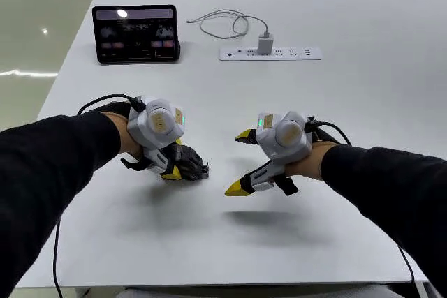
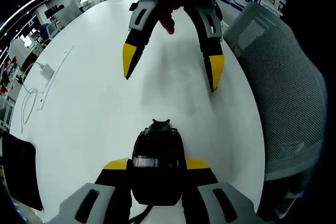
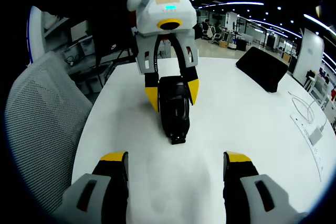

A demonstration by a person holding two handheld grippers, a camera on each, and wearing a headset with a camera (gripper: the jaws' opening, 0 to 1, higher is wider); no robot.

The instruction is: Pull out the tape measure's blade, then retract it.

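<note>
**Left tongs clamp tape measure, right tongs wide open facing it**

Left tongs (image 2: 157, 164) are closed down to the width of the black tape measure (image 2: 157, 158), one yellow tip pressed on each flat side of the case. The case rests on the white bench (image 1: 314, 102). Right tongs (image 3: 176, 157) are spread wide with nothing between the tips. They sit near the tape measure, apart from it and pointed straight at it, touching nothing

A small nub on the end of the case points toward the right tongs

Head view: both hands on the bench, the tape measure half hidden under the left hand. A tablet (image 1: 135, 33) and a power strip (image 1: 271, 53) with plug and coiled cable lie well beyond the tape measure, toward the far side of the bench

Left gripper view: top of the case seen close up, the right tongs opposite and gaping. A mesh chair (image 2: 283, 93) stands off the bench edge, to the side of the tape measure

Right gripper view: the tape measure seen end-on, both yellow tips of the left tongs flanking it. This is the clearest look at the grip and at the gap of bare bench between the case and the right tips
</note>
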